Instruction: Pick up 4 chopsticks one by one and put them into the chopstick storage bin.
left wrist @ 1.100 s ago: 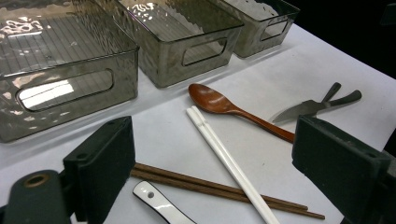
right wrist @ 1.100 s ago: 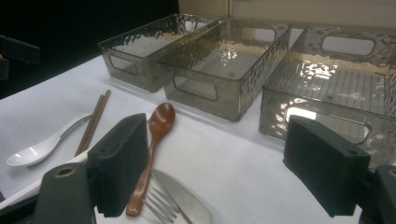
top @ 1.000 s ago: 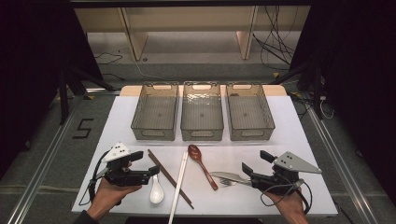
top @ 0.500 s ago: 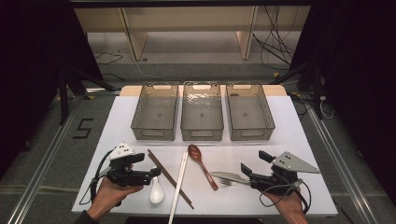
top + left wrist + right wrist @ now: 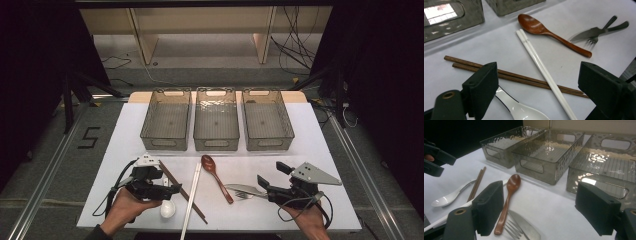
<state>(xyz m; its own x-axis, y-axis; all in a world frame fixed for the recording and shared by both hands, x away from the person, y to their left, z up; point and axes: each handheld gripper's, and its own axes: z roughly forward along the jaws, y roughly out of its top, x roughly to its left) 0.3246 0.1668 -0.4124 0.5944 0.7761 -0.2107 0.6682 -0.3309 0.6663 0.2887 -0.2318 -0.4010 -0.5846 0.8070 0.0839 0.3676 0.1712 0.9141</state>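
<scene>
Two tools sit at the near edge of the white table, each with wide jaws holding nothing: the left tool (image 5: 167, 189) over the glossy white ceramic spoon (image 5: 167, 208) and slim brown wooden chopsticks (image 5: 182, 191), the right tool (image 5: 272, 181) just right of the crossed metal knife and fork (image 5: 245, 190). Between them lie straight white chopsticks (image 5: 190, 199) and a rounded reddish wooden spoon (image 5: 216, 177). Farther off stand three smoky, ripple-textured rectangular plastic bins (image 5: 216, 120).

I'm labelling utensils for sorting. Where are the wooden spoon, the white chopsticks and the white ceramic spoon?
wooden spoon (image 5: 534, 25): left gripper view, on its bowl.
white chopsticks (image 5: 541, 67): left gripper view, midway along the pair.
white ceramic spoon (image 5: 442, 200): right gripper view, on its bowl.
</scene>
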